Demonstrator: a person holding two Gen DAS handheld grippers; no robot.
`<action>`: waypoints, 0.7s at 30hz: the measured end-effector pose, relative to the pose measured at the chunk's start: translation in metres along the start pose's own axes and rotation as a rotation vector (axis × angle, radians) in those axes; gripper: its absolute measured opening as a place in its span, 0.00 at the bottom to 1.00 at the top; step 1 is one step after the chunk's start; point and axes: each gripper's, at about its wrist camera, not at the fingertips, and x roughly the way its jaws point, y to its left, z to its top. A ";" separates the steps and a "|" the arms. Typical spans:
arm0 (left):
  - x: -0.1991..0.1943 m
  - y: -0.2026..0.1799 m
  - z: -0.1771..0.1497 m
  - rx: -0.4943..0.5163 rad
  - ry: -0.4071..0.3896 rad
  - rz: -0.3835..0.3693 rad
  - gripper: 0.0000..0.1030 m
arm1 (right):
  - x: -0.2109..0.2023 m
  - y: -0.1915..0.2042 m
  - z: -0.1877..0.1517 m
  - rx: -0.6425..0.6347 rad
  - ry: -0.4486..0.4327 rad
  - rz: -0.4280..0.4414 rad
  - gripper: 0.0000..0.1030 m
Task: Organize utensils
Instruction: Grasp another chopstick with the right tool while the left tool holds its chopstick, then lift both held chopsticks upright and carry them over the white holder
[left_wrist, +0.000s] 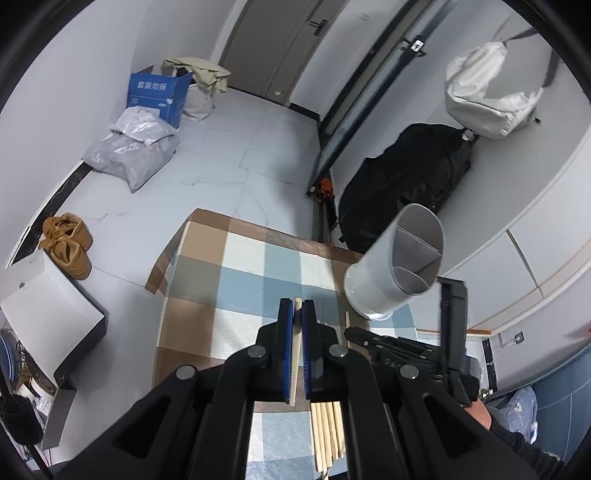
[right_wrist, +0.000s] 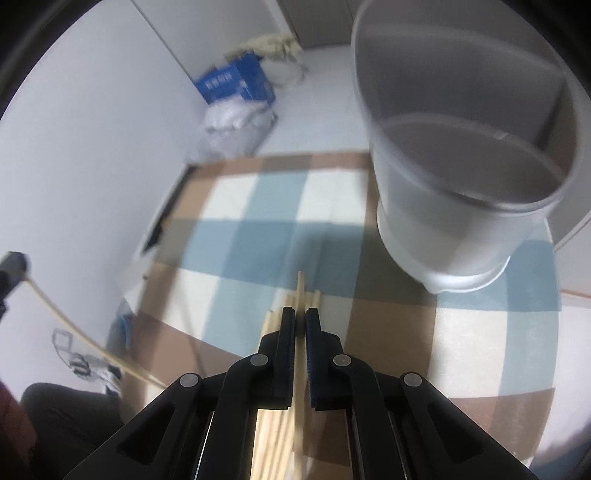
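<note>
In the left wrist view my left gripper (left_wrist: 297, 308) is shut on one pale wooden chopstick (left_wrist: 294, 362), held above the checked tablecloth (left_wrist: 236, 280). Under it lies a bundle of chopsticks (left_wrist: 327, 435). A white divided utensil holder (left_wrist: 395, 266) stands to the right. My right gripper (left_wrist: 349, 331) is beside it, low over the cloth. In the right wrist view that gripper (right_wrist: 301, 314) is shut on a single chopstick (right_wrist: 300, 291) over the bundle (right_wrist: 277, 424). The holder (right_wrist: 461, 184) looms ahead on the right, with nothing visible inside it.
The table's far and left edges drop to a tiled floor. On the floor are brown shoes (left_wrist: 68, 243), a white box (left_wrist: 48, 314), grey parcels (left_wrist: 133, 147) and a blue carton (left_wrist: 159, 92). A black bag (left_wrist: 406, 177) leans by the wall. A person's hand (left_wrist: 480, 410) holds the right gripper.
</note>
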 end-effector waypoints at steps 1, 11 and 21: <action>-0.002 -0.004 -0.001 0.016 -0.002 -0.002 0.00 | -0.005 0.001 -0.001 -0.004 -0.018 0.010 0.04; -0.012 -0.057 0.000 0.178 0.009 0.013 0.00 | -0.090 0.016 -0.028 -0.121 -0.345 0.033 0.04; -0.020 -0.103 0.017 0.280 0.008 0.040 0.00 | -0.146 0.008 -0.029 -0.117 -0.545 0.072 0.04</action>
